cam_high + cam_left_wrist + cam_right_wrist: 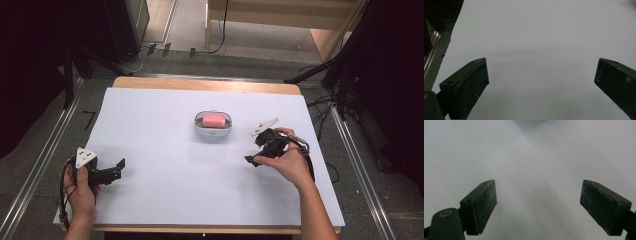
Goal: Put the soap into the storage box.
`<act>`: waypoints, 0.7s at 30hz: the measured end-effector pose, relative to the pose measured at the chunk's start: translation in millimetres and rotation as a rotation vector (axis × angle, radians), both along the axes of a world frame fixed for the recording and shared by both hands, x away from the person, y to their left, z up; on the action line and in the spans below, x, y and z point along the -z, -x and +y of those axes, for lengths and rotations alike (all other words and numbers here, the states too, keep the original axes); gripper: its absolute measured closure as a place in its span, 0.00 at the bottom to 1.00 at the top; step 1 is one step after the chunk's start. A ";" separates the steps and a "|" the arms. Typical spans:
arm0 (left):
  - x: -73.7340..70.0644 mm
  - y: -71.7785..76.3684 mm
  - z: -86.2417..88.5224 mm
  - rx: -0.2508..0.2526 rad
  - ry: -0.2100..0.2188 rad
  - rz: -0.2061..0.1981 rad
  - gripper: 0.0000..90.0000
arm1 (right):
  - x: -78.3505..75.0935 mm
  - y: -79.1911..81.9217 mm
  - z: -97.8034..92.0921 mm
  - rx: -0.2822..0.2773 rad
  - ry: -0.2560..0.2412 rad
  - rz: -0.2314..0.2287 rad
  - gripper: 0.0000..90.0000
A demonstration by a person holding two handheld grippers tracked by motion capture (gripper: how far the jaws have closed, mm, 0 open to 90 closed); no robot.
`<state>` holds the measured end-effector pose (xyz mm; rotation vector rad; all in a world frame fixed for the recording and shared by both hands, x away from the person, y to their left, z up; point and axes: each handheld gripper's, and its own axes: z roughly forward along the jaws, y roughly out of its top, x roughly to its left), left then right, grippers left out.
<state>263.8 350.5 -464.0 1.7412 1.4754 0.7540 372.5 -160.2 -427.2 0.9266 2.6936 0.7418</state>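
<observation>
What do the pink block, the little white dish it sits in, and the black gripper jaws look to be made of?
The pink block looks like soap: matte, evenly coloured, with rounded corners. The dish around it seems smooth, slightly glossy plastic, though glazed ceramic can't be ruled out. The left gripper and right gripper stand open; their pads look like matte rubber or hard plastic, scuffed and dust-speckled.

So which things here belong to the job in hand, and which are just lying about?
In the job:
- pink soap bar, lying in the dish
- white soap dish, mid-table
- right claw, open, nearest the dish
- left claw, open, at the table's near left

Lying about:
- white table sheet
- cables on the floor beyond the table
- wooden furniture at the back
</observation>
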 end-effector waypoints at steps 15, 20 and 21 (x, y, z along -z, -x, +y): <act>0.0 0.2 -0.6 0.001 -0.006 -0.001 0.00 | 21.6 26.1 -38.1 0.103 -0.084 -0.034 0.15; -0.2 0.4 -0.7 0.002 -0.009 0.002 0.00 | 24.9 35.8 -46.4 0.163 -0.099 -0.080 0.15; -0.2 0.4 -0.6 0.004 -0.008 0.002 0.00 | 26.4 38.1 -49.4 0.168 -0.097 -0.089 0.15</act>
